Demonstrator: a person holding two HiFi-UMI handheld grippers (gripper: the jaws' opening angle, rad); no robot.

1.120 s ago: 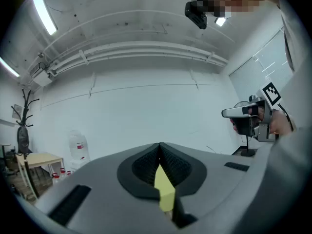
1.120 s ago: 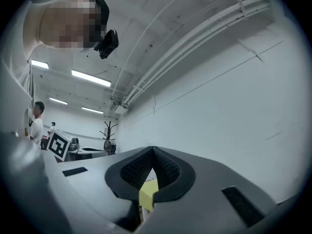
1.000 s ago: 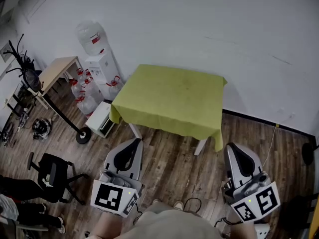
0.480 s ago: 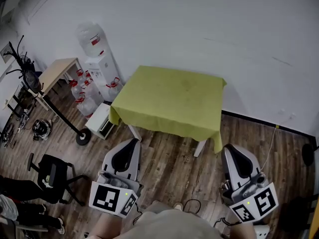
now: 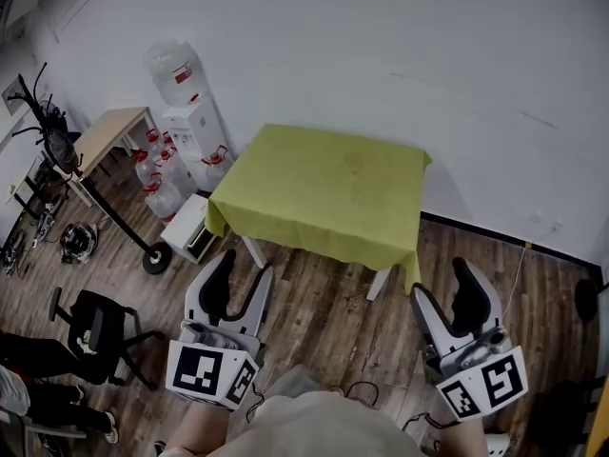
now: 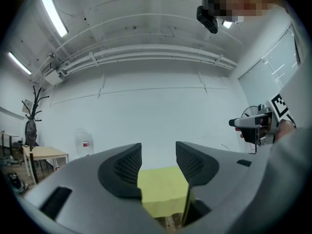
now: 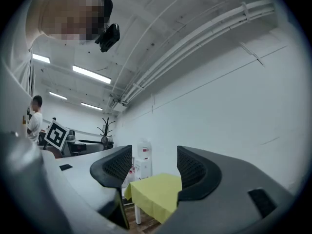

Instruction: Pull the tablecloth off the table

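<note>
A yellow-green tablecloth (image 5: 324, 193) covers a small white-legged table against the white wall, its edges hanging down on the near and left sides. Both grippers hover over the wood floor short of the table's near edge, well apart from the cloth. My left gripper (image 5: 240, 274) is below the table's near left corner, jaws opening, nothing between them. My right gripper (image 5: 445, 288) is below the near right corner, jaws also opening and empty. The tablecloth (image 6: 161, 189) shows far off between the left jaws, and the tablecloth (image 7: 156, 194) likewise between the right jaws.
A water dispenser (image 5: 195, 122) with spare bottles (image 5: 157, 184) stands left of the table, and a white box (image 5: 190, 227) sits by the table's left corner. Further left are a wooden desk (image 5: 109, 131), a coat stand (image 5: 48, 127) and a black chair (image 5: 100, 331). A cable (image 5: 519, 274) trails at right.
Both grippers' jaws, shut in the earlier frames, now stand apart. The grippers and the view shifted only slightly; the cloth has not moved.
</note>
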